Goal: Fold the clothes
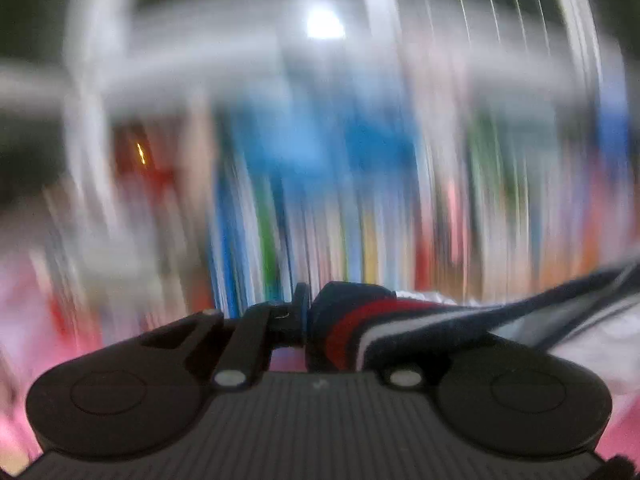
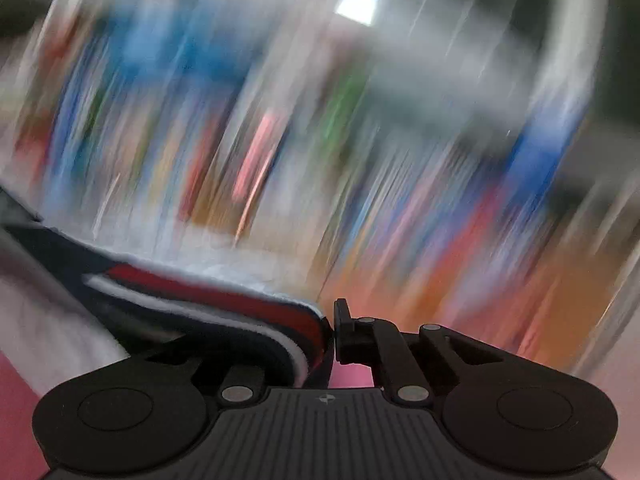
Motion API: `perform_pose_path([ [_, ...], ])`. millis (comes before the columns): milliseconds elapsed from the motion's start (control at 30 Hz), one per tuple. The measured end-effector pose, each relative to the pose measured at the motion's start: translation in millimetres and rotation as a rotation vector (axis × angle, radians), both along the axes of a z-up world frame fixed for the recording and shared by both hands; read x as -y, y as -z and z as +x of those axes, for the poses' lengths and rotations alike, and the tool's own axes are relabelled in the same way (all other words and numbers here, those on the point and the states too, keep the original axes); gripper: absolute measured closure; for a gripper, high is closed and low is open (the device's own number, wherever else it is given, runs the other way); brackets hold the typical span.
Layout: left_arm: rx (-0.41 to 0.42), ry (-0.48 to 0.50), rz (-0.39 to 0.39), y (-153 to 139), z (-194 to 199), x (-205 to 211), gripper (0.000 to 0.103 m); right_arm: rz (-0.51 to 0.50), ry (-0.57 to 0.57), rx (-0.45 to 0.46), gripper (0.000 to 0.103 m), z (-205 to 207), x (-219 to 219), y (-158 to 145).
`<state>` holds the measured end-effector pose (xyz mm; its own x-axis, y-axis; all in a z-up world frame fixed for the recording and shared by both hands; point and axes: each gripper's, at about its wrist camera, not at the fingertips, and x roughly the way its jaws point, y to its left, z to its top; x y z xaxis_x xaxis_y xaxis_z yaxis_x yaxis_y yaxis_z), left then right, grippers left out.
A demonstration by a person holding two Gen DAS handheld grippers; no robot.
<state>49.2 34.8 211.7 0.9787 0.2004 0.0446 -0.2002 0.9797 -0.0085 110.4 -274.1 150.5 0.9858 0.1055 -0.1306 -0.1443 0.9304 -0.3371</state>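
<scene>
The left gripper (image 1: 306,320) is clenched on the striped waistband (image 1: 360,328) of a garment — navy, red and white — lifted off the pink surface (image 1: 624,432). The right gripper (image 2: 333,334) pinches the same band. Behind — only blurred coloured streaks.

Garment (image 1: 360,328): navy w/ red, white stripes; bg blurred, maybe pink.

The garment (image 1: 400,320) stretches between the two grippers: its one edge sits in the left gripper (image 1: 306,320), running off to the right, and its other edge sits in the right gripper (image 2: 333,336), running off left. Everything far behind is blurred.
</scene>
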Motion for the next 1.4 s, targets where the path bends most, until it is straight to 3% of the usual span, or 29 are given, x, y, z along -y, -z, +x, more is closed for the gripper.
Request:
perform_pose_path([
  [67,0.209,-0.025,0.058,-46.1,-37.7,-2.3,0.085,0.225,-0.030,0.371,0.091,-33.3,14.7,-71.1],
  [100,0.246,-0.026,0.093,-54.3,-52.5,-1.7,0.085,0.242,-0.044,0.414,0.087,-40.8,20.0,-77.7],
  [167,0.162,-0.004,0.144,-32.1,-66.0,2.0,0.085,0.276,-0.072,0.500,0.083,-55.7,30.6,-90.9],
  [300,-0.216,0.082,0.200,86.2,-65.7,5.8,0.085,0.205,-0.166,0.078,0.084,-40.3,53.1,-19.7],
  [367,-0.417,0.120,0.152,153.2,-66.3,4.9,0.085,0.120,-0.189,-0.133,0.082,-41.6,65.3,39.5],
  [433,-0.557,0.132,0.074,207.0,-71.6,2.4,0.084,0.073,-0.210,-0.263,0.082,-50.9,70.3,81.1],
  [500,-0.650,0.126,0.038,242.6,-76.5,2.9,0.084,0.034,-0.225,-0.369,0.082,-64.3,72.3,116.9],
  [600,-0.699,0.114,0.056,264.4,-82.6,6.1,0.082,-0.009,-0.237,-0.503,0.082,-84.0,73.8,162.9],
  [800,-0.699,0.111,0.068,273.8,-89.5,7.2,0.076,0.026,-0.215,-0.572,0.081,-97.4,75.3,185.3],
  [1000,-0.677,0.083,0.103,272.9,-90.3,13.5,0.076,0.033,-0.209,-0.583,0.078,-94.0,74.7,192.7],
  [1100,-0.605,0.061,0.135,254.4,-100.8,20.1,0.076,0.028,-0.222,-0.558,0.078,-98.1,75.9,189.5],
  [1167,-0.574,0.049,0.179,244.7,-104.2,23.0,0.070,0.018,-0.255,-0.498,0.078,-104.9,76.9,177.9],
  [1233,-0.542,0.036,0.223,234.9,-107.6,25.9,0.067,0.003,-0.275,-0.459,0.071,-106.0,77.9,172.3],
  [1333,-0.685,0.076,0.224,260.8,-97.9,30.1,0.067,-0.029,-0.282,-0.448,0.070,-103.5,78.9,172.8],
  [1400,-0.717,0.090,0.250,272.5,-99.9,37.4,0.067,-0.053,-0.286,-0.448,0.070,-106.0,80.5,173.9],
])
